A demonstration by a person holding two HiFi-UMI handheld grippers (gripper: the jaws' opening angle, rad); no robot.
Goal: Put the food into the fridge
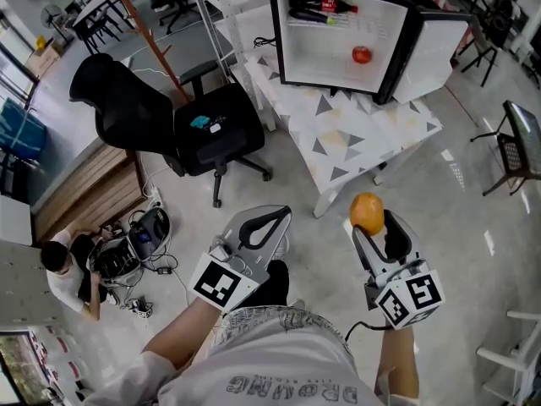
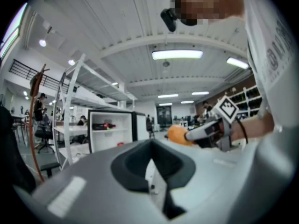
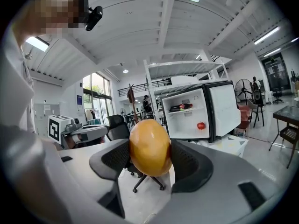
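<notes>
Seated person [image 1: 63, 265]: low on the floor at the left, beside a tangle of cables.

Black office chair [image 1: 169, 117]: stands right of that, just left of the table.

Left gripper [image 1: 283, 213]: held near the holder's body, jaws together with nothing between them, tips aimed toward the table.

Right gripper [image 1: 378, 231]: held beside the left one and apart from it, jaws clamped on an orange fruit [image 3: 149, 147]. The fruit is egg-shaped. In the right gripper view its long axis stands upright, crosswise to the squeeze of the two pads, and it rises above them. It is in the air, well short of the fridge.

White patterned table [image 1: 355, 134]: far from the holder, carrying the fridge [image 1: 321, 53]. The open front faces the grippers, and the door [image 1: 435, 53] is swung out to the right.

Fridge contents: bottles [image 1: 321, 11] lie on the upper shelf; a red fruit [image 1: 362, 55] sits on the floor of the lower compartment, toward the right.
</notes>
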